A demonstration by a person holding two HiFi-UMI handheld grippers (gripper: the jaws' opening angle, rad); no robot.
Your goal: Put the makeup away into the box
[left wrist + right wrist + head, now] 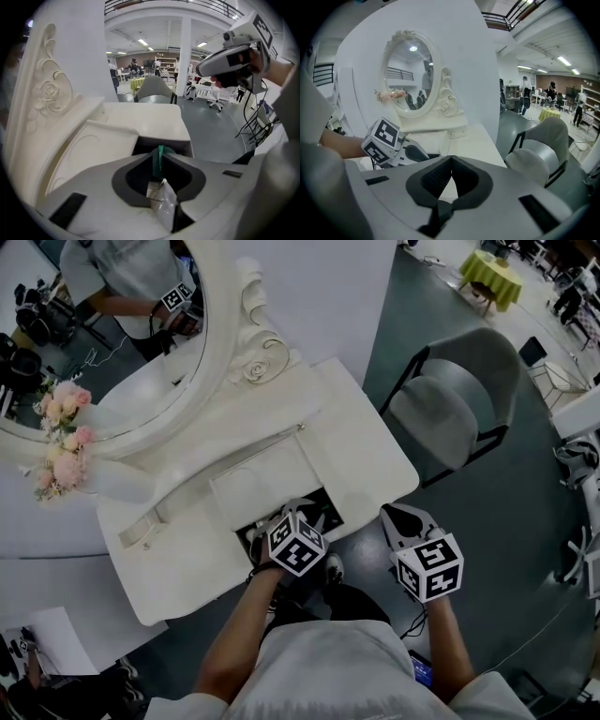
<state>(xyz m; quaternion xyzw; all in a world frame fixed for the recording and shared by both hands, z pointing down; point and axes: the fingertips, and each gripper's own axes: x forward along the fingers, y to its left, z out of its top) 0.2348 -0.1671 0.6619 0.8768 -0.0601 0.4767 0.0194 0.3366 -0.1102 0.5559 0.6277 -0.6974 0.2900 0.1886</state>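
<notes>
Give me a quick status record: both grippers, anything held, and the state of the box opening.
left gripper: jaws slightly apart, above the open compartment
between left jaws: slim green stick with a silvery tag, roughly upright
right gripper: jaws together, empty, off the table's front edge, over the floor
compartment: open, dark inside, at the front of the white vanity table
surroundings: oval mirror, pink flowers at its left, grey chair to the right
</notes>
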